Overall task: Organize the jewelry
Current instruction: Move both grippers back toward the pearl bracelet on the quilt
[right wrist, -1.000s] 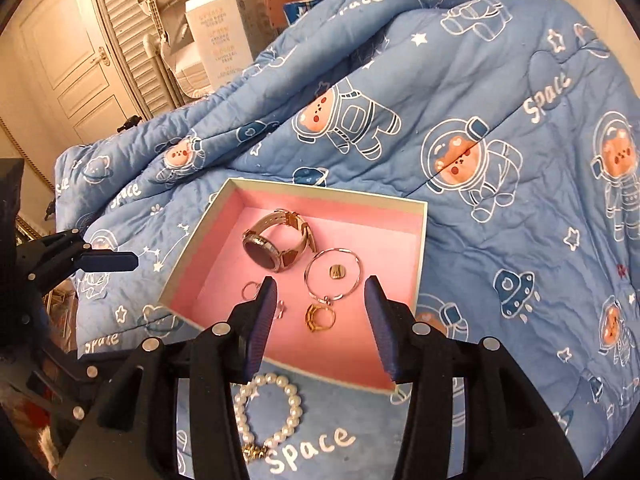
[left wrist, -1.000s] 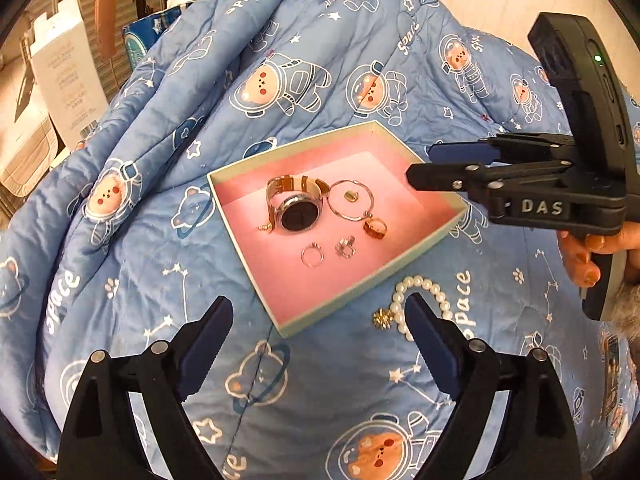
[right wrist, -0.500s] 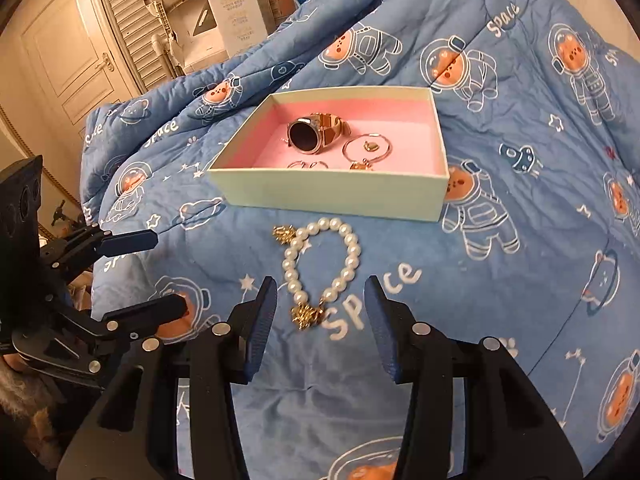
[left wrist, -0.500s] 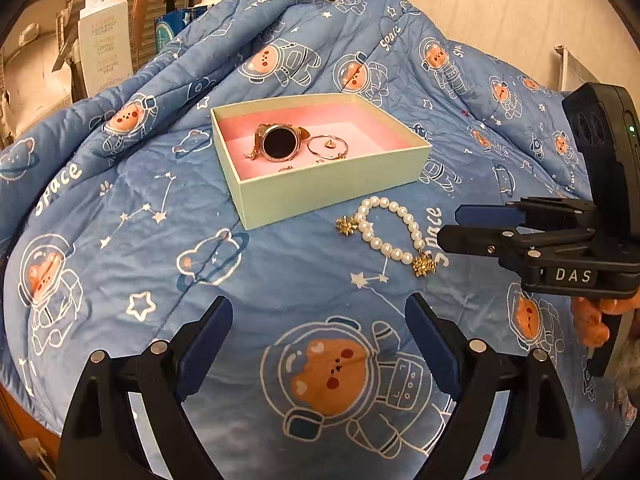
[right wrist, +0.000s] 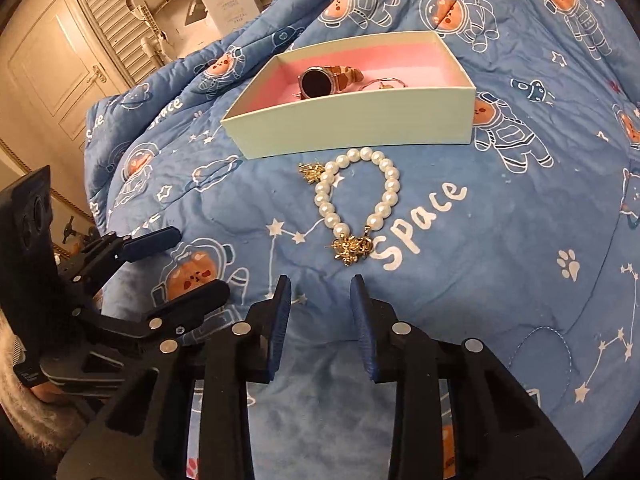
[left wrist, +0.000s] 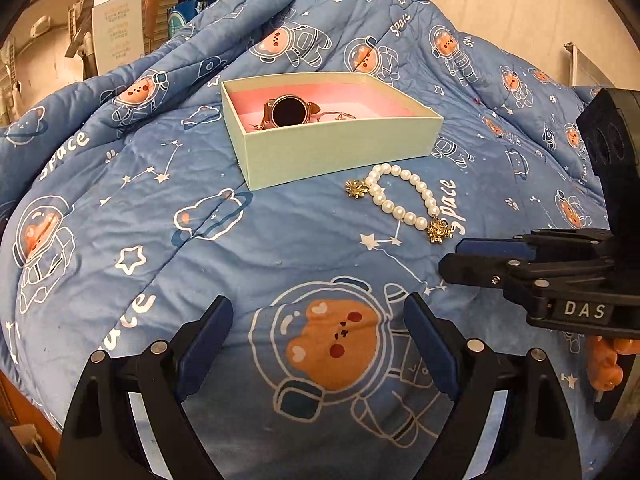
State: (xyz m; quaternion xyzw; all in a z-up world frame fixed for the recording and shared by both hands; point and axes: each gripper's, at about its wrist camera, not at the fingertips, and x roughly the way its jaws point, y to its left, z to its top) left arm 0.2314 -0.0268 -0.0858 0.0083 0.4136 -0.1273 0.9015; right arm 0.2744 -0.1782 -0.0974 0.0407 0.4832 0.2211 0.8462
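Left gripper (left wrist: 316, 338): bottom centre of the left wrist view, fingers spread wide apart, nothing between them, hovering over a bear astronaut print on the quilt.
Right gripper (right wrist: 320, 308): bottom centre of the right wrist view, fingers parted by a narrow gap, holding nothing; it points toward the gold charm end of the bracelet, apart from it.
Pearl bracelet (right wrist: 356, 196): centre of the right wrist view, lying in a loop on the quilt just in front of the box, with gold charms at its two ends; in the left wrist view it sits right of centre (left wrist: 400, 200).
Box (left wrist: 340, 152): pale green outside, pink inside, upper centre of both views, resting on the quilt.
Watch (right wrist: 318, 82): inside the box, dark round face tilted up, strap behind it.
Thin ring (right wrist: 382, 82): inside the box, right of the watch, partly hidden by the near wall.
Quilt (left wrist: 120, 208): blue with astronaut bears, covering most of both frames.
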